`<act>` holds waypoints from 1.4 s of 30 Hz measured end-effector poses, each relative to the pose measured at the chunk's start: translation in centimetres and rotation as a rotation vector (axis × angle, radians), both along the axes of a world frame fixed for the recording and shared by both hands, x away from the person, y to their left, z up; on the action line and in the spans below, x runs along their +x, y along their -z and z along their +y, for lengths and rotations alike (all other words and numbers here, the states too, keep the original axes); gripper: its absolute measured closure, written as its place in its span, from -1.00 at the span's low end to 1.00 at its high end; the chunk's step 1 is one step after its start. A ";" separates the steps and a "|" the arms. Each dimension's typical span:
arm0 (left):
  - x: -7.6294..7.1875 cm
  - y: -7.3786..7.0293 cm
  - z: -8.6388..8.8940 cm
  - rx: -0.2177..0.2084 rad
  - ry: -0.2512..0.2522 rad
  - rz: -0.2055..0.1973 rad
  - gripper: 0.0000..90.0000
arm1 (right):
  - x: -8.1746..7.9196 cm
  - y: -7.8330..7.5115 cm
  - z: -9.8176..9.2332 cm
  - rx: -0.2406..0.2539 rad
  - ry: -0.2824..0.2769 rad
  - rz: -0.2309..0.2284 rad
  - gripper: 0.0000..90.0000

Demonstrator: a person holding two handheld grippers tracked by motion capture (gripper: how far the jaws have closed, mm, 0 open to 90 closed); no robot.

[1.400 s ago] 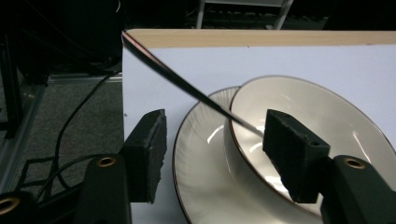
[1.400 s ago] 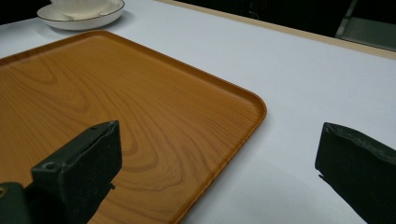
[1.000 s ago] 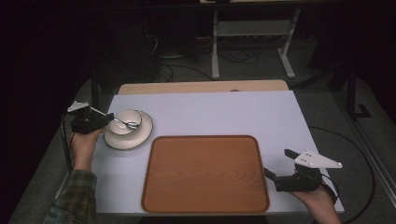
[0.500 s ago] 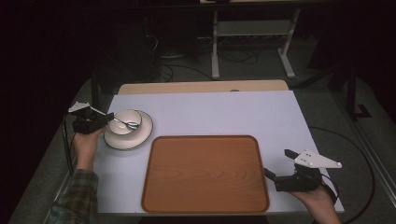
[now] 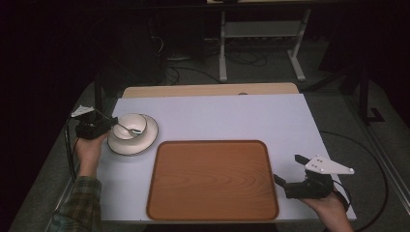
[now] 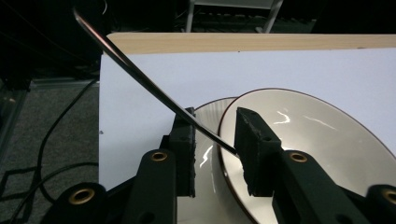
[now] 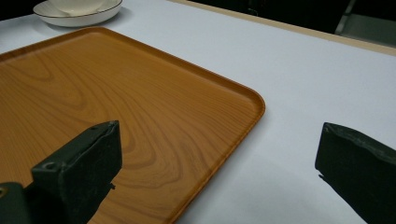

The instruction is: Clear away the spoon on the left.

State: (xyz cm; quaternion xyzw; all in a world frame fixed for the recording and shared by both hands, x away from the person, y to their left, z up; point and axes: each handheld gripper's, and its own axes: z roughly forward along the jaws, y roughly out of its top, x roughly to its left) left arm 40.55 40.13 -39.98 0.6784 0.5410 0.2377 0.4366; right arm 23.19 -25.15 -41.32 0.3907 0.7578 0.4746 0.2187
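I have the left gripper [image 5: 110, 126] at the left edge of the tabletop [image 5: 232, 116], its jaws set either side of the spoon handle [image 6: 154, 88]. The spoon [image 5: 129, 129] lies in the bowl [image 5: 131, 126], which sits on a saucer [image 5: 148, 142] just beyond the tray's [image 5: 212, 181] far left corner. The jaws have just been closing with the handle between them, narrower than a second ago; one pad touches the metal, the other stands clear, so it isn't gripped yet. I judge the spoon light, stiff and slick, prone to pivoting; I'd pinch mid-handle, squarely. The crockery looks fragile, so no dragging. Neither hand has shifted since. My right gripper [image 5: 285, 175] waits released near the tray's near right corner, holding nothing
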 end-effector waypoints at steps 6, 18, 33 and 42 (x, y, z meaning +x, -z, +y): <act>-0.5 -0.5 -0.3 -0.008 0.016 -0.008 0.59 | 0.0 0.0 0.0 -0.003 -0.001 -0.002 -1.00; -1.2 -1.4 -1.8 -0.004 0.068 -0.020 0.73 | -0.1 -0.1 0.0 -0.003 -0.004 -0.005 -1.00; -1.2 -1.9 -3.3 -0.014 0.136 -0.023 0.93 | 0.0 -0.1 -0.1 -0.003 -0.001 -0.002 -1.00; -1.2 -2.1 -3.3 -0.026 0.150 -0.022 0.97 | -0.1 0.0 -0.1 -0.006 -0.001 -0.003 -1.00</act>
